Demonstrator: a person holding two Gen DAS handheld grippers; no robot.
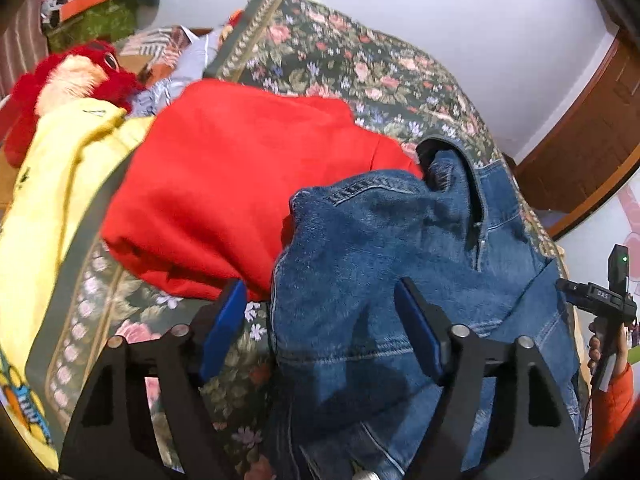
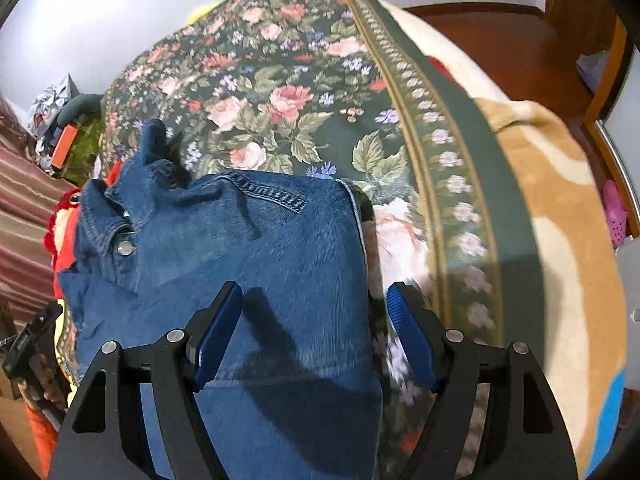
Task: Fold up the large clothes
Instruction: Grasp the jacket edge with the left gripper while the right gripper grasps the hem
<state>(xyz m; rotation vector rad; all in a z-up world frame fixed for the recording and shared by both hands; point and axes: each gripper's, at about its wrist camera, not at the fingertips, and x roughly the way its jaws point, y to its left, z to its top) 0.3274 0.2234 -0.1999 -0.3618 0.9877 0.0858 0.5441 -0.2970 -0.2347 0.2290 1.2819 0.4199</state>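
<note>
A blue denim garment (image 1: pixel 380 248) lies bunched on the floral bedspread (image 1: pixel 352 64); it also shows in the right wrist view (image 2: pixel 280 248) with a metal button near its collar. My left gripper (image 1: pixel 320 300) is open and empty, its jaws straddling the denim's left edge from above. My right gripper (image 2: pixel 314 304) is open and empty, its jaws straddling the denim's right edge. A folded red garment (image 1: pixel 224 184) lies beside the denim on the left.
A yellow garment (image 1: pixel 60 184) and a red plush toy (image 1: pixel 72 76) lie left of the red one. The bedspread (image 2: pixel 280 80) covers a tan blanket (image 2: pixel 560 200) at the bed's right edge. A wooden floor and door (image 2: pixel 520 40) are beyond. The other handheld gripper (image 1: pixel 600 304) shows at right.
</note>
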